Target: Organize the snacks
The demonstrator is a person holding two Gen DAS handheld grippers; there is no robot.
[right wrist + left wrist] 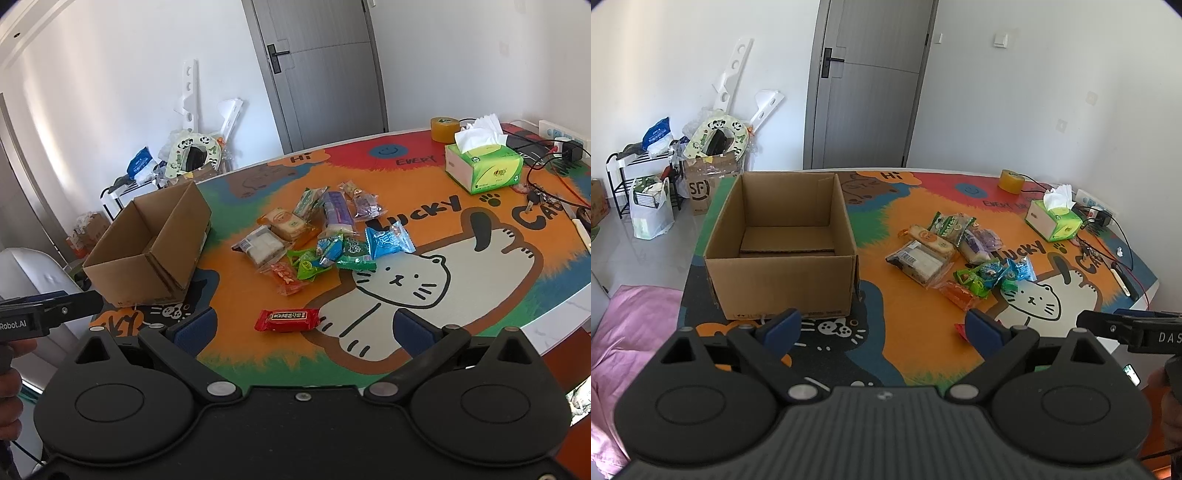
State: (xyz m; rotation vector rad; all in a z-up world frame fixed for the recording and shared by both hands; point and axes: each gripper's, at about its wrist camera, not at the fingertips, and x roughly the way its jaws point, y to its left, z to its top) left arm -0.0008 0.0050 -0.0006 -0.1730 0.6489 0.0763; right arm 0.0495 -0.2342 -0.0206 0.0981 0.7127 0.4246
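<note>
An open cardboard box (783, 236) (147, 251) stands on the left of the colourful table mat, with nothing inside. A pile of wrapped snacks (960, 258) (317, 236) lies in the middle of the mat. One red snack bar (287, 320) lies apart, nearer the front; in the left wrist view only its tip (960, 328) shows beside a fingertip. My left gripper (882, 326) hovers open over the mat just in front of the box. My right gripper (304, 328) is open, with the red bar lying between and just beyond its fingertips.
A green tissue box (1054, 219) (484, 166), a roll of yellow tape (1012, 181) (445, 129), cables, keys and a power strip (561, 134) crowd the right side of the table. A pink cushion (631, 350) lies left of the table. Clutter stands against the far wall by the grey door (868, 81).
</note>
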